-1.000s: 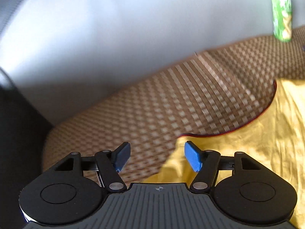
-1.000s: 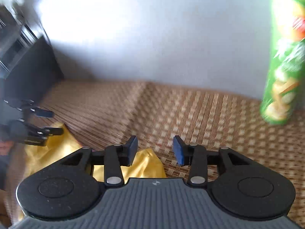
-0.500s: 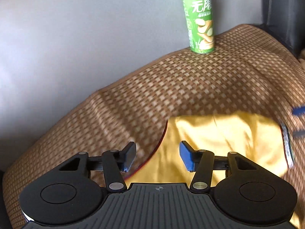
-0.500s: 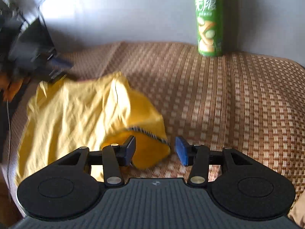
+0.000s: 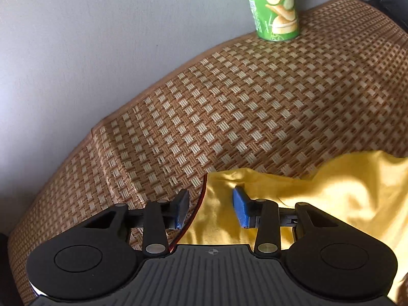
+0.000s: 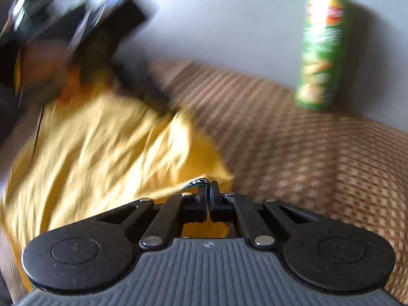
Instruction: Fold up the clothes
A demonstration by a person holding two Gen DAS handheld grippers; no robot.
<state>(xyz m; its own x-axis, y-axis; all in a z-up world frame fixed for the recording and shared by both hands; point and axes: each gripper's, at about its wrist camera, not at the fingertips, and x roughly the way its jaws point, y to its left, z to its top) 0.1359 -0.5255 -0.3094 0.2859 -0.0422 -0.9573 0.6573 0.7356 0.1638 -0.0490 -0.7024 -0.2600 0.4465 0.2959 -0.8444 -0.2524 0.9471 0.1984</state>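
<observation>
- While the yellow garment (image 6: 102, 150) lies rumpled on the woven mat (image 5: 255, 117), its striped trim edge runs straight into the right gripper (image 6: 209, 188), whose jaws are pressed together with that edge pinched between them.
- From the right jaws, the cloth spreads away to the left and ahead; its long axis seems to run from the pinched hem toward the far-left corner, though motion blur smears the outline.
- At the left gripper (image 5: 211, 207), jaws spread wide; the garment's red-piped border (image 5: 201, 204) passes right through the gap, yellow cloth under the right pad, bare mat under the left.
- So the left jaws straddle an edge and grip nothing; in my judgement, closing where they stand would catch that border.
- Cloth reads thin, soft, creased, glossy where light hits; it will sag and slide, not hold shape.
- The mat is a stiff brown-and-tan basket weave, some grip.
- Far ahead of both jaws, a green chip can (image 5: 275, 7) stands upright against the pale wall (image 5: 102, 51), well apart from the cloth.
</observation>
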